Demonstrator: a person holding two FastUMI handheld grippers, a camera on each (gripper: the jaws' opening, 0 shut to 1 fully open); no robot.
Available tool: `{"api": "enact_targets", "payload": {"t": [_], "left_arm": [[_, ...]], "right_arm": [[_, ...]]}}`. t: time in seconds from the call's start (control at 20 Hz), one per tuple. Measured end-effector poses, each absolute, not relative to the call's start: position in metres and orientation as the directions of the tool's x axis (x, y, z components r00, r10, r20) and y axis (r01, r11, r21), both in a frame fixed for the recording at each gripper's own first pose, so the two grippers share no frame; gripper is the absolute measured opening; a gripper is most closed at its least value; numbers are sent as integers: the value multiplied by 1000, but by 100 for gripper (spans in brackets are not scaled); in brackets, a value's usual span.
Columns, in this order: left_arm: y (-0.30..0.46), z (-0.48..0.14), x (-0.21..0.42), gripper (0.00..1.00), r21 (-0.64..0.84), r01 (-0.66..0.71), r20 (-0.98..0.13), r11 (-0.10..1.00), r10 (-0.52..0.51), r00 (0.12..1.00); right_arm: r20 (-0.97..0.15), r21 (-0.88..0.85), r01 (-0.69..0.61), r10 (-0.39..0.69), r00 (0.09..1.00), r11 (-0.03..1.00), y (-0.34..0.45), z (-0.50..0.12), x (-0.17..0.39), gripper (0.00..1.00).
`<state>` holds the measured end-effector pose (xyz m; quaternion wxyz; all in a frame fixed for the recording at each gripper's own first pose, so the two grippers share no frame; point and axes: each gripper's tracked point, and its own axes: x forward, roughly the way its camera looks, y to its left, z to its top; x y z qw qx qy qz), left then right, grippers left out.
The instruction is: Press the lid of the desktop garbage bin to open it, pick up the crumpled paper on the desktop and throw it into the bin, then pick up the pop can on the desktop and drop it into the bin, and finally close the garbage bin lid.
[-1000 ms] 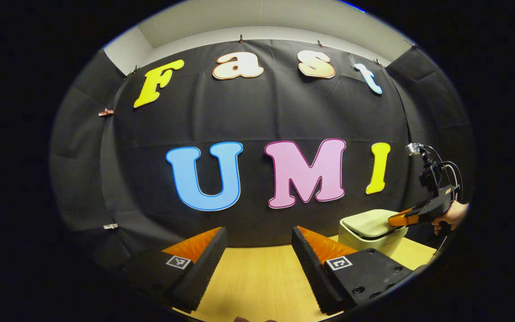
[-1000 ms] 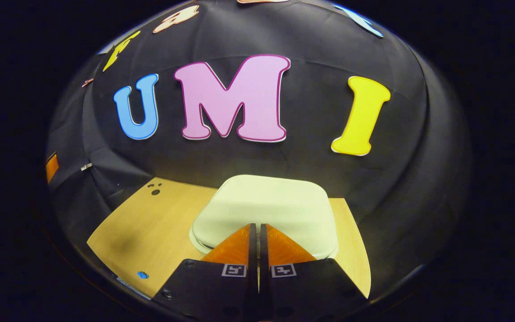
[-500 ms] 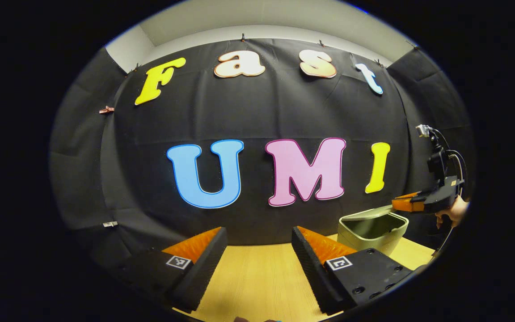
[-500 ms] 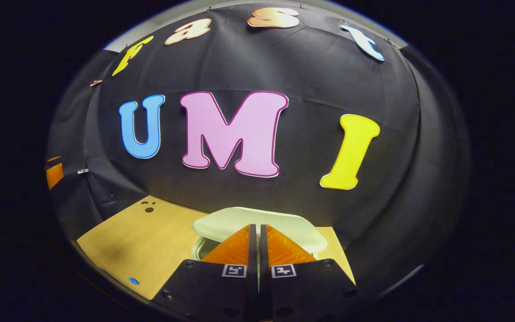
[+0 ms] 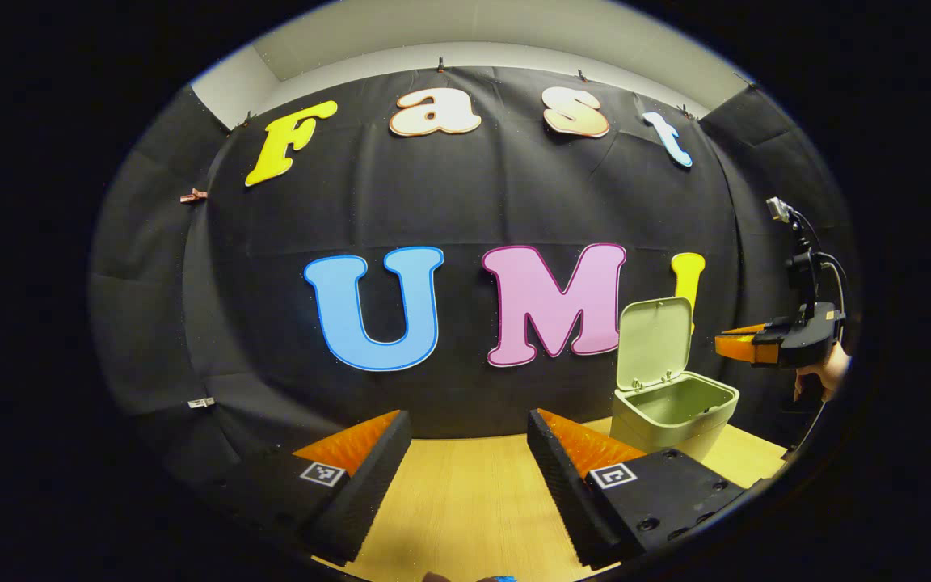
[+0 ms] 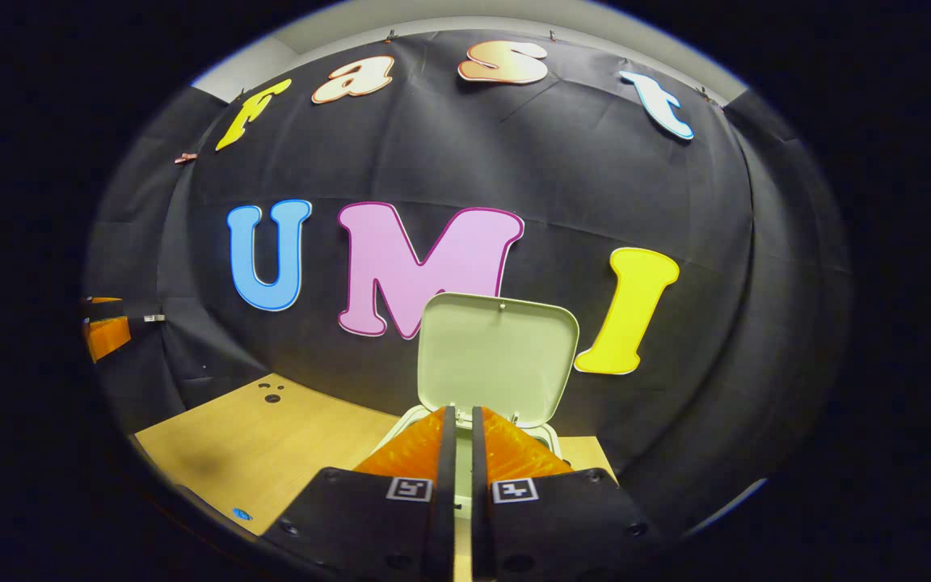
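left gripper [image 5: 465, 453]: you held it wide open, nothing between the fingers, low over the near desktop [image 5: 465, 501].
right gripper [image 6: 457, 440]: fingers pressed together on nothing, above the bin [image 5: 674, 412], apart from it.
bin: far right on the desktop; lid [image 6: 498, 357] stood upright, open.
step: opening looked done; paper next, so you needed to spread the fingers before reaching.
paper, can: couldn't tell where.
room: black cloth wall [image 5: 465, 210] close behind.

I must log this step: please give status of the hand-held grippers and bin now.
Left hand-held gripper open, empty, low over table. Right hand-held gripper shut, empty, above bin. Lid up, bin open. Nothing in the way.
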<state>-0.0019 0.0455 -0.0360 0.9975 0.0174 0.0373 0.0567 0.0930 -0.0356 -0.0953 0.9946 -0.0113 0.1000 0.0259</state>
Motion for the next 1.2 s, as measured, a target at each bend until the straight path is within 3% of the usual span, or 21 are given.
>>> {"api": "enact_targets", "payload": {"t": [0.1,0.15,0.25,0.4,0.5,0.95,1.2], "left_arm": [[49,-40,-2,94,40,-108,-84,993,111,990],[50,-44,-3,94,42,-105,-94,994,108,990],[50,-62,-3,94,45,-90,-136,995,95,986],[44,-101,-10,94,18,-48,-206,999,51,977],[37,-129,-15,94,-3,-15,-245,1000,14,969],[26,-276,-50,92,-14,43,-474,999,-45,879],[6,-345,-71,87,-61,92,-589,994,-111,801]], "right_arm": [[-195,-33,-77,70,978,996,-30,-94,89,27],[-190,-45,-87,77,979,995,-27,-92,87,42],[-175,-62,-103,91,980,993,-21,-88,81,61],[-158,-77,-111,97,983,991,-14,-82,72,69],[-156,-94,-120,104,982,988,-9,-82,65,84],[-166,-48,-108,99,981,993,-4,-84,35,87],[-198,-56,-98,85,977,994,-3,-93,16,87]]}}
